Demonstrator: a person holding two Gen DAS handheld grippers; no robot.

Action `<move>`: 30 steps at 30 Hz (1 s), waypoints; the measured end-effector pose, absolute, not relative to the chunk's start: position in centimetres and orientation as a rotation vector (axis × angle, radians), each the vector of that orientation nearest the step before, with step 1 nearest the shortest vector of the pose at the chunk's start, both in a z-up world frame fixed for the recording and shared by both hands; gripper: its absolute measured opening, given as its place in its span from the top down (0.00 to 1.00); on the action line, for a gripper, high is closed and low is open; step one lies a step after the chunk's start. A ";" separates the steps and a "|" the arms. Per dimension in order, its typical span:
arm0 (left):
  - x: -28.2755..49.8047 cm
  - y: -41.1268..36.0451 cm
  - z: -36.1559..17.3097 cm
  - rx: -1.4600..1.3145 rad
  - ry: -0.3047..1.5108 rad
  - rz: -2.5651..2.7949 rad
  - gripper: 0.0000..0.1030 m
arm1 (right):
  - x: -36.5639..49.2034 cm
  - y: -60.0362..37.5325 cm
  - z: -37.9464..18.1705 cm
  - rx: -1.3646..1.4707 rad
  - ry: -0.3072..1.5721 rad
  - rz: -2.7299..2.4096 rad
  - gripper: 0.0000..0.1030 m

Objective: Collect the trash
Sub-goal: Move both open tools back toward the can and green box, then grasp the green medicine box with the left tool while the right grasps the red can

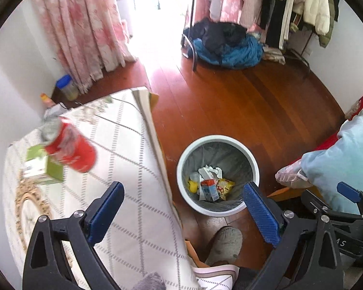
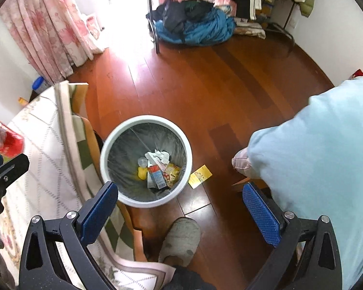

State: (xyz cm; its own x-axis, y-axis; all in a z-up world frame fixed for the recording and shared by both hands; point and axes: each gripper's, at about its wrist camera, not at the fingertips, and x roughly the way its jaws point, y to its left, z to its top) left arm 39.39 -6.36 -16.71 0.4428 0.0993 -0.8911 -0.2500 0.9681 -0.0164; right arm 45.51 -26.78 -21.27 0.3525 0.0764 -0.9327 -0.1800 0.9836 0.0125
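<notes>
both hand-held grippers, left hand-held gripper [image 1: 182, 207] and right hand-held gripper [image 2: 179, 204], gape empty; no writing legible.

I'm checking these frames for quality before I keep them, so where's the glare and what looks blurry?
Left wrist view: the doorway is blown out white, throwing glare down the wood floor; the red can on the table is smeared by motion blur. Right wrist view: the same glare at top, the trash bin fairly sharp, edges bent by the fisheye.

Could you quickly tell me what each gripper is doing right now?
Left gripper: open, holding nothing.
Right gripper: open, holding nothing.
</notes>
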 end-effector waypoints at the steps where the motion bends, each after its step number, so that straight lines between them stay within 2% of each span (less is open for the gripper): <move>1: 38.6 -6.3 -16.0 -0.156 1.078 0.229 0.03 | 44.9 -26.8 -20.4 -0.095 1.189 0.170 0.00; 7: 34.3 -4.0 -11.8 -0.166 0.977 0.312 0.03 | 41.3 -25.6 -15.1 -0.072 1.126 0.220 0.00; 13: 30.8 1.2 -11.3 -0.186 0.947 0.439 0.02 | 39.1 -20.5 -12.4 -0.092 1.098 0.323 0.00; 18: 27.8 8.3 -14.4 -0.231 0.999 0.573 0.02 | 38.7 -13.6 -12.8 -0.101 1.098 0.443 0.00; 25: 24.6 18.6 -22.1 -0.309 1.138 0.740 0.02 | 39.6 -1.9 -16.6 -0.147 1.123 0.582 0.00; 30: 23.9 22.6 -26.1 -0.374 1.204 0.771 0.02 | 41.3 5.7 -19.4 -0.189 1.116 0.636 0.00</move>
State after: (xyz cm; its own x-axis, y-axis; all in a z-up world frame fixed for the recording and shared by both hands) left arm 23.91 22.62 -26.11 0.1510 0.3327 -0.9309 -0.7063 0.6951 0.1339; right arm 41.34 5.72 -19.35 0.2842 0.3801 -0.8802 -0.5633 0.8091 0.1675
